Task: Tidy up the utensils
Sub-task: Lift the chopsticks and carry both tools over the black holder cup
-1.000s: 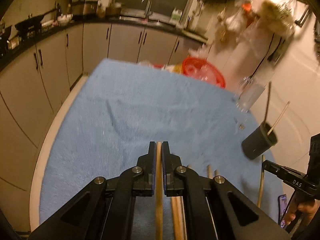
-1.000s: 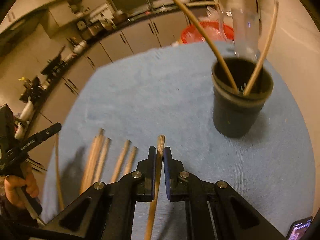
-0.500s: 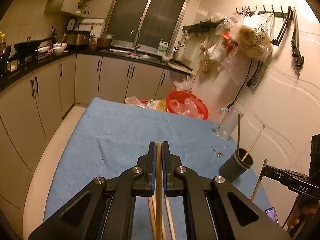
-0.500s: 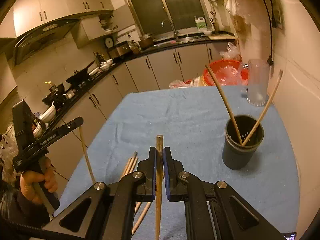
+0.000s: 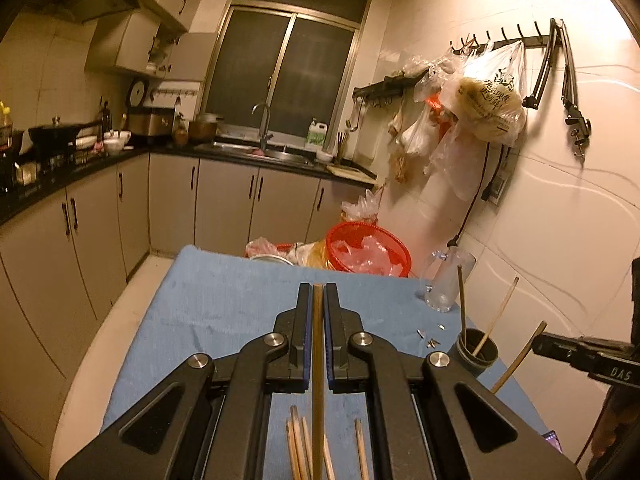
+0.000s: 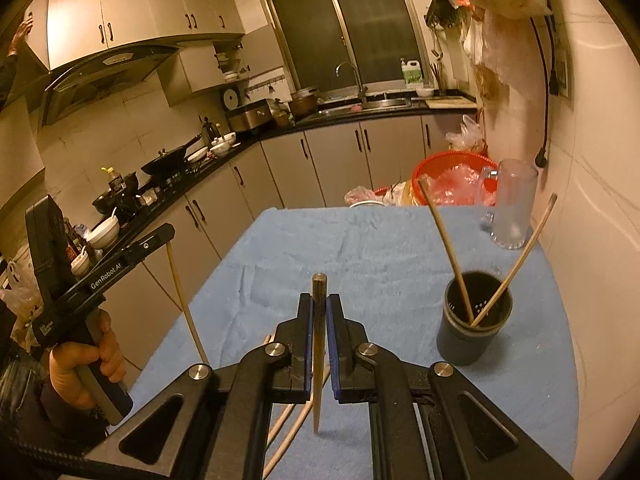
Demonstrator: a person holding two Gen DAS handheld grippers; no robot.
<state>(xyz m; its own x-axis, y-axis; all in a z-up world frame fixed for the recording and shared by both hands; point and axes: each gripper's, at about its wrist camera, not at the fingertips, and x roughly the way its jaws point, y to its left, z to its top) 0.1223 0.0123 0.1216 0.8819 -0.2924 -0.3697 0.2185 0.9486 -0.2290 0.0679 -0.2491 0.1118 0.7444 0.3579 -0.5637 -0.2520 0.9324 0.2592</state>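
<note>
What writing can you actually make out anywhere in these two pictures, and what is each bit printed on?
"GenRobot.AI": white letters on the side of the left gripper, seen from the right wrist camera.
"DAS": white letters on the right gripper, seen from the left wrist camera; more may be cut off.
Dark print on the hanging plastic bag: too blurred to read.
Label on the green-and-white bottle by the sink: too small to read.
Small white label low on the left gripper's body: unreadable.

Red basket [image 5: 368,249], seemingly plastic-filled; glass mug [image 6: 512,208]
</note>
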